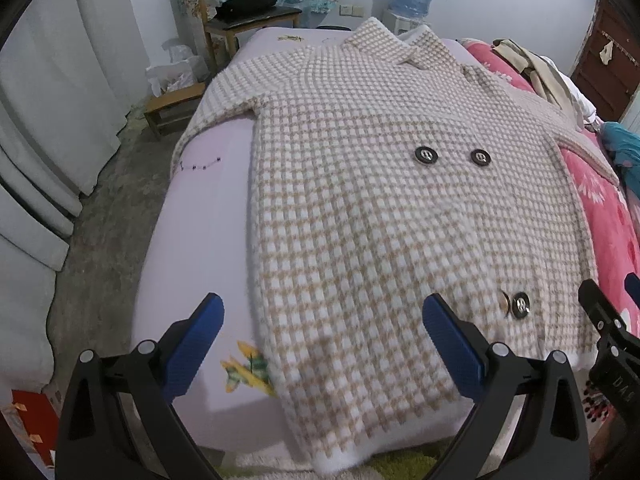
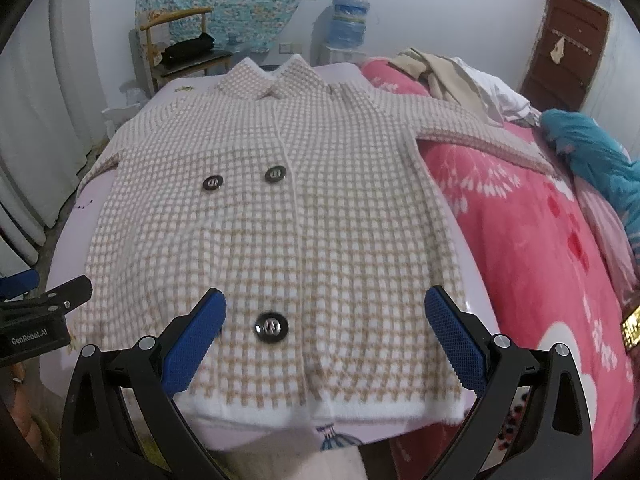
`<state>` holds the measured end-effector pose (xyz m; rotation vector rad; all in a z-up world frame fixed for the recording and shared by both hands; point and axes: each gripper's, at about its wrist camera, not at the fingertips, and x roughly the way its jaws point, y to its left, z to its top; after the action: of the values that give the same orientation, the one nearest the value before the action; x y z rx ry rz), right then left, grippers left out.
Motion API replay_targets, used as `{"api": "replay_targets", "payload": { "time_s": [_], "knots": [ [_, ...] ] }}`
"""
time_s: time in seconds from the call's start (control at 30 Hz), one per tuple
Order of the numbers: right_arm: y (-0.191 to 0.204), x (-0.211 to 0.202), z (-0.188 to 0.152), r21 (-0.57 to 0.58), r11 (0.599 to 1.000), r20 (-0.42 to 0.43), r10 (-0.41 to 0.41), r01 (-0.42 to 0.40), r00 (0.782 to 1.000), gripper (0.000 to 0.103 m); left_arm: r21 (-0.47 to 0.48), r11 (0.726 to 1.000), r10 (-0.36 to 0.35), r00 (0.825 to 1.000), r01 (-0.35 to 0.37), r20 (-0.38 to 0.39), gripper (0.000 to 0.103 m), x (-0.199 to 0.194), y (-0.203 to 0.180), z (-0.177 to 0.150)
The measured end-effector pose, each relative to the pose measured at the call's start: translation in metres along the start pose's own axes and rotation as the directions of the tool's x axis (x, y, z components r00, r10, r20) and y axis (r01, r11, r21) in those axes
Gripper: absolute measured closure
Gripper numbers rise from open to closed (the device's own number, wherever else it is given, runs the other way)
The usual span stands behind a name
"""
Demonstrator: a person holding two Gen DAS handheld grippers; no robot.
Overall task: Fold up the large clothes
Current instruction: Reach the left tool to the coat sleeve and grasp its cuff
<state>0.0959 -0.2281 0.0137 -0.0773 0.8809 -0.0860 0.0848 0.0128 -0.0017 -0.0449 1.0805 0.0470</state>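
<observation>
Checked coat (image 2: 280, 208) lying flat, front up, on lilac sheet (image 1: 208, 208), collar far, hem near, right sleeve reaching onto pink blanket (image 2: 520, 240). Left gripper (image 1: 322, 342) hovering wide over hem's left corner, gripping nothing. Right gripper (image 2: 326, 338) gaping too, over hem by lower button (image 2: 271, 327). Risk: thick fluffy knit slipping from shallow pinch; finger catching button; uneven lift skewing fold.

Two wrist cams, both low at the foot of the bed, looking up its length.

Left one sits over the coat (image 1: 380, 200) hem's left corner and angles right, catching the floor. Right one sits near the hem's middle, by the pink blanket (image 2: 540, 240). Both share the coat, chair (image 1: 240, 12), water jug (image 2: 350, 20) and door (image 2: 564, 48).
</observation>
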Motion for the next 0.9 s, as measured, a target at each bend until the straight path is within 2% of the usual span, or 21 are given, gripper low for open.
{"api": "replay_targets", "payload": {
  "time_s": [0.13,0.23,0.27,0.37,0.47,0.6,0.67,0.7,0.8,0.9],
  "knots": [
    [0.006,0.009,0.015,-0.001,1.0,0.007,0.006,-0.006,1.0,0.008,0.017,1.0,0.008,1.0,-0.008,0.016,0.005,0.005,0.002,0.015],
    [0.015,0.016,0.031,-0.008,1.0,0.029,0.029,-0.029,0.999,0.008,0.019,1.0,0.003,0.998,-0.005,0.059,0.005,0.008,0.01,0.027],
    [0.019,0.017,0.034,-0.014,0.999,0.038,0.034,-0.034,0.999,0.008,0.018,1.0,-0.018,0.996,0.016,0.092,0.005,0.008,0.016,0.032],
    [0.035,0.024,0.052,-0.053,0.996,0.067,0.081,-0.078,0.994,0.008,-0.004,0.997,-0.071,0.99,0.072,0.125,0.005,0.012,0.032,0.043],
    [0.049,0.03,0.066,-0.078,0.991,0.11,0.119,-0.111,0.987,0.008,-0.044,0.986,-0.153,0.971,0.164,0.186,0.005,0.014,0.052,0.052],
    [0.069,0.041,0.084,-0.102,0.976,0.13,0.203,-0.19,0.971,0.008,-0.12,0.954,-0.241,0.941,0.274,0.237,0.005,0.015,0.082,0.066],
    [0.081,0.048,0.091,-0.115,0.966,0.123,0.246,-0.233,0.961,0.008,-0.162,0.925,-0.295,0.917,0.344,0.268,0.005,0.017,0.101,0.073],
    [0.087,0.05,0.094,-0.122,0.963,0.119,0.256,-0.242,0.959,0.008,-0.194,0.913,-0.3,0.912,0.359,0.278,0.005,0.019,0.111,0.077],
    [0.106,0.058,0.1,-0.166,0.947,0.101,0.292,-0.273,0.951,0.008,-0.277,0.885,-0.286,0.907,0.373,0.308,0.005,0.026,0.141,0.087],
    [0.117,0.063,0.1,-0.198,0.938,0.093,0.306,-0.283,0.948,0.008,-0.361,0.861,-0.25,0.917,0.358,0.311,0.005,0.038,0.175,0.099]
  ]
}}
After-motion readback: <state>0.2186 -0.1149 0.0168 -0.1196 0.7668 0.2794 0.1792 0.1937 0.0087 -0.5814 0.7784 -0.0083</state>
